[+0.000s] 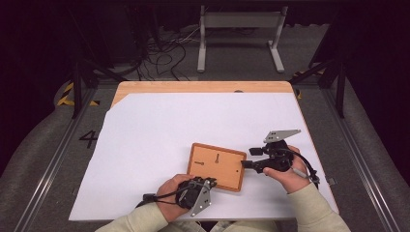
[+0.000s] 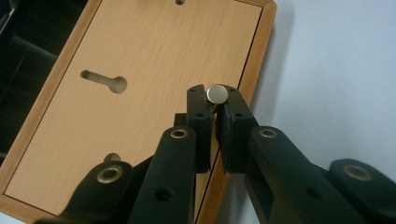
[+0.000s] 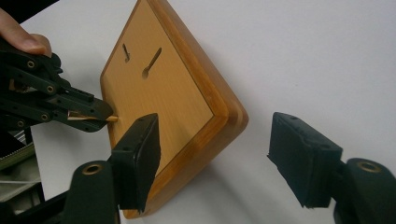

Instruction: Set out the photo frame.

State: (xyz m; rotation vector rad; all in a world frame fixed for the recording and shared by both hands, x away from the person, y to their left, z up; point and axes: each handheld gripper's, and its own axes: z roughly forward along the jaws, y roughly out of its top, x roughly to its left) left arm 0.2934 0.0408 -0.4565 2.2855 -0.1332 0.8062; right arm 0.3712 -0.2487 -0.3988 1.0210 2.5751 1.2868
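A small metal pin [image 2: 217, 93] is pinched in the left gripper [image 2: 215, 103] over the wooden board [image 1: 216, 166] on the white sheet, the right gripper [image 3: 212, 156] is spread at its corner, and a steadying grip is probably called for next.

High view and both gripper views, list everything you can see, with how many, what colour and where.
Wooden board: one, light brown with a darker rim and keyhole slots, lying flat on the sheet near the front of the table.
Small round metal piece: one, silvery, pinched at the tips of the left gripper over the board's edge.
Paper sheet: one, white, covering most of the tabletop.
Table: one, light wood, bare strip at the far edge.
Metal stand: one, grey, on the floor beyond the table.
Cables: a dark tangle, floor, far left.
Left gripper: black, shut on the metal piece.
Right gripper: black, jaws open around the board's corner.
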